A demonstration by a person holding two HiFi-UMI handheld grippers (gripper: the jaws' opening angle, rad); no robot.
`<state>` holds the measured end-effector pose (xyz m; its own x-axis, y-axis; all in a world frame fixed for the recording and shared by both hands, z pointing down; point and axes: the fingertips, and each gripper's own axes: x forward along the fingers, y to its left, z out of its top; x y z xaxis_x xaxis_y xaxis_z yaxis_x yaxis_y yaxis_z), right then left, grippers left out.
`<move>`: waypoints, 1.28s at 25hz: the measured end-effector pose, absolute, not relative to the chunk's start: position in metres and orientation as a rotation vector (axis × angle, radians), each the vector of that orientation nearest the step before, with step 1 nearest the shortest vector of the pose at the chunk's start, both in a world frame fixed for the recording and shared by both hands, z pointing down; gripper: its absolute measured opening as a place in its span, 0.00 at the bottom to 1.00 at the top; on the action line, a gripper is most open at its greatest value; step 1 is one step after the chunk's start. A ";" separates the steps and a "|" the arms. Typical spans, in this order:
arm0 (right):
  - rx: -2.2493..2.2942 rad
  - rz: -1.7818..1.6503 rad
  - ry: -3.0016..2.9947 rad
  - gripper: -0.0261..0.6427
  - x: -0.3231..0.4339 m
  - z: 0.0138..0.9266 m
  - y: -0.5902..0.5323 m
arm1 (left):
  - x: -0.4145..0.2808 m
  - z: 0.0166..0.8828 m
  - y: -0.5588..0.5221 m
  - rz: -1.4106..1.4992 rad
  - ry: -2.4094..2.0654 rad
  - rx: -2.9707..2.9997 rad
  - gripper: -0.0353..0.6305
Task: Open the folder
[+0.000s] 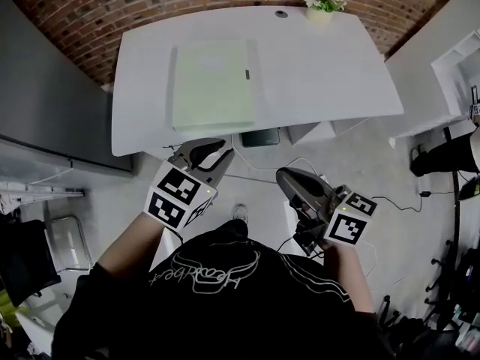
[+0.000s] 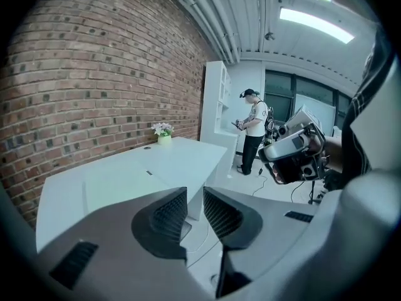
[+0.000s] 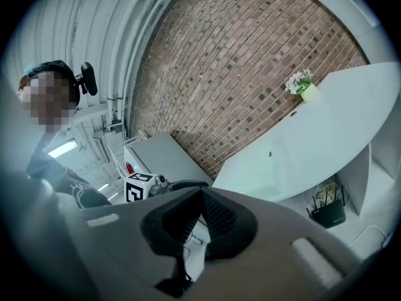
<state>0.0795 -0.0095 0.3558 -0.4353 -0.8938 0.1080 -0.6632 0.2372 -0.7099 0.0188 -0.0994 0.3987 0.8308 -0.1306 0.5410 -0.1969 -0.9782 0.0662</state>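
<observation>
A pale green folder (image 1: 214,85) lies closed and flat on the left half of the white table (image 1: 322,73); it also shows as a faint slab in the left gripper view (image 2: 119,184) and the right gripper view (image 3: 263,171). My left gripper (image 1: 212,152) hangs just short of the table's near edge, below the folder, open with a narrow empty gap between its pads (image 2: 195,196). My right gripper (image 1: 283,175) hovers over the floor, further right and short of the table; its pads meet at the tips (image 3: 200,194) and hold nothing.
A small pot of flowers (image 1: 321,6) stands at the table's far edge by the brick wall. A grey cabinet (image 1: 45,103) flanks the table on the left. A router (image 1: 260,137) and cables sit under the table. A person (image 2: 254,130) stands by white shelves.
</observation>
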 end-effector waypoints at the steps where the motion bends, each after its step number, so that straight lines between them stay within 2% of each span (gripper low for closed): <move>1: -1.446 -1.021 2.197 0.04 0.084 0.360 -0.013 | 0.023 0.403 -0.105 0.862 -0.268 2.899 0.14; 15: -1.418 -1.107 2.170 0.04 0.110 0.402 -0.040 | 0.042 0.479 -0.157 1.382 -0.423 3.130 0.23; 32: -1.379 -1.205 2.137 0.04 0.118 0.432 -0.050 | 0.045 0.522 -0.192 1.880 -0.544 3.343 0.23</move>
<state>0.1182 -0.0500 0.4324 -0.4794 -0.8621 0.1642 -0.5866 0.1756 -0.7906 0.0450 -0.1918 0.5216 0.5549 -0.5357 0.6364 0.1135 -0.7091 -0.6959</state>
